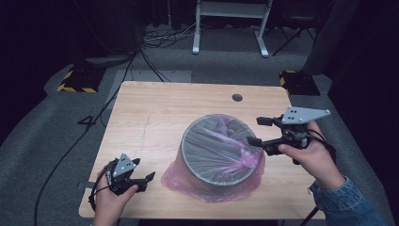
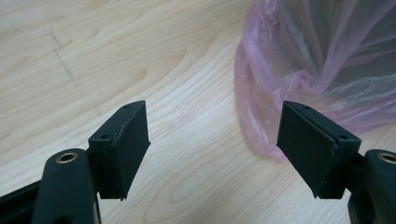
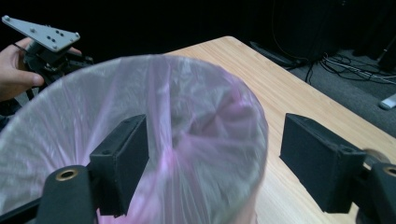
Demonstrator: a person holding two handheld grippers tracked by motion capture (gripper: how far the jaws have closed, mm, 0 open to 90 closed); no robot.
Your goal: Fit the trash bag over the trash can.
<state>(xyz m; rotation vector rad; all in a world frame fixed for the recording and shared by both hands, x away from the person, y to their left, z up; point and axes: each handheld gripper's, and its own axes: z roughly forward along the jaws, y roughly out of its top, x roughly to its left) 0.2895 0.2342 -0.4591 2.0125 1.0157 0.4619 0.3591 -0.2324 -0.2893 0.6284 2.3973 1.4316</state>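
Left hand-held gripper (image 1: 143, 170) gapes beside pink bag (image 1: 244, 160) lining bin (image 1: 188, 155).

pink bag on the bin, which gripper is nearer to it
Right. The right gripper hangs open at the rim of the pink bag, by the bin. The left gripper sits open, apart, off the bag's skirt.

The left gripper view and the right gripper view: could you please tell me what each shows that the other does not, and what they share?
Left gripper view: the bag's loose skirt lying on the table.
Right gripper view: the bin's covered rim, the left gripper in a hand, and the floor cables.
Both: the pink bag, the wooden table, and open black jaws.
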